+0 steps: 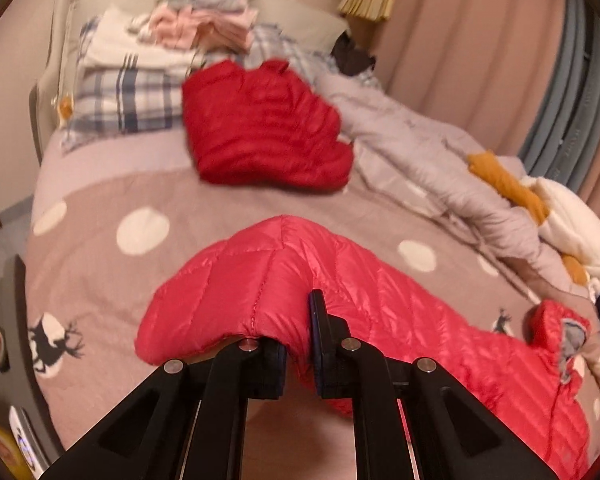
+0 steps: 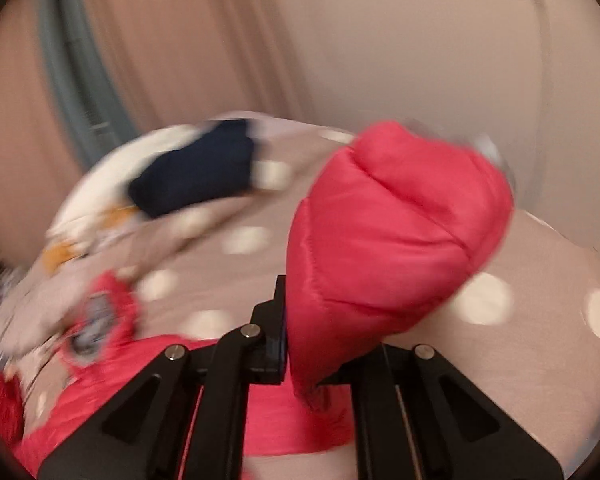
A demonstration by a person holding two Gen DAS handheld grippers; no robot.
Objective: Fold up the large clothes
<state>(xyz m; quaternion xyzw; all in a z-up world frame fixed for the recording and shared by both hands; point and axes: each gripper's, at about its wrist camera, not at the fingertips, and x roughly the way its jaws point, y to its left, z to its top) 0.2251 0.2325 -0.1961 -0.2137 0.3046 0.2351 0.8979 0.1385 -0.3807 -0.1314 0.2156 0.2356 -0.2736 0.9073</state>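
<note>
A coral-red quilted puffer jacket (image 1: 400,312) lies across the polka-dot bedspread (image 1: 100,280). My left gripper (image 1: 300,344) is shut on a fold of its edge and holds that part raised off the bed. Its hood (image 1: 560,336), with grey lining, rests at the far right. In the blurred right wrist view my right gripper (image 2: 296,344) is shut on another bunched part of the same jacket (image 2: 392,232), which stands up above the jaws and hides the right finger. The jacket's grey-lined opening (image 2: 96,320) shows at lower left.
A folded darker red jacket (image 1: 264,128) sits farther up the bed. Behind it is a pile of clothes (image 1: 196,24) on plaid pillows (image 1: 132,100). A grey duvet (image 1: 420,140) and a white and orange garment (image 1: 556,216) lie along the right side. A navy garment (image 2: 196,168) lies nearby.
</note>
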